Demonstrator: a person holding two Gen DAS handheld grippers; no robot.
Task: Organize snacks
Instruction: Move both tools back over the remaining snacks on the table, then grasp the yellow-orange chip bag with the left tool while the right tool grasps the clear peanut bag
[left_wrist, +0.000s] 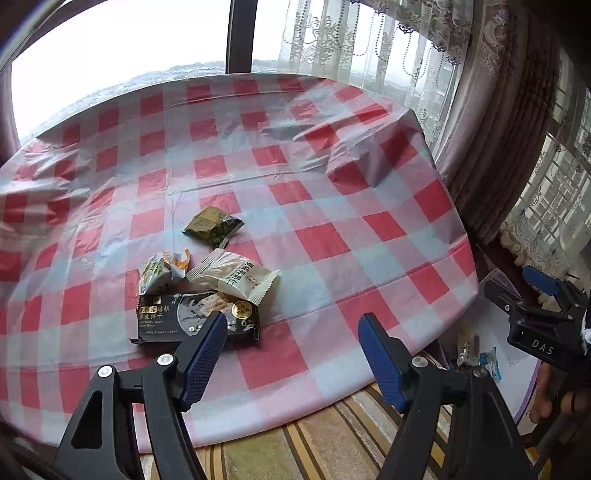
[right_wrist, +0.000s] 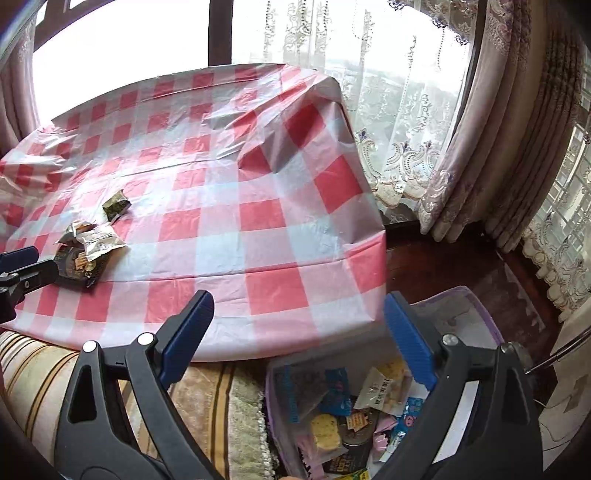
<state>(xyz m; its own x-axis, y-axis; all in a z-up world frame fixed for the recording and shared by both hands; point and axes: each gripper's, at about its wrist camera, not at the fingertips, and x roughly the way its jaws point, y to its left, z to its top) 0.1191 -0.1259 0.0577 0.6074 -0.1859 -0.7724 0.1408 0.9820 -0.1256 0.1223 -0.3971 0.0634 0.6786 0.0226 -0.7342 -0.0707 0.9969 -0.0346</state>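
Observation:
Several snack packets lie together on the red-and-white checked table (left_wrist: 317, 206): a black cracker packet (left_wrist: 184, 317), a cream packet (left_wrist: 232, 275), a small white-green packet (left_wrist: 159, 271) and an olive-green packet (left_wrist: 212, 224). My left gripper (left_wrist: 291, 332) is open and empty, just in front of the black packet. My right gripper (right_wrist: 299, 317) is open and empty, hanging above a clear plastic bin (right_wrist: 476, 314) with several snacks (right_wrist: 354, 417) in it, right of the table. The right gripper also shows in the left wrist view (left_wrist: 517, 291). The packets show far left in the right wrist view (right_wrist: 88, 251).
The bin stands on the floor by the table's right front corner. A striped rug (left_wrist: 332, 439) lies under the table's front edge. Lace curtains (right_wrist: 406, 110) and heavy drapes (right_wrist: 517, 129) hang to the right; a window is behind the table.

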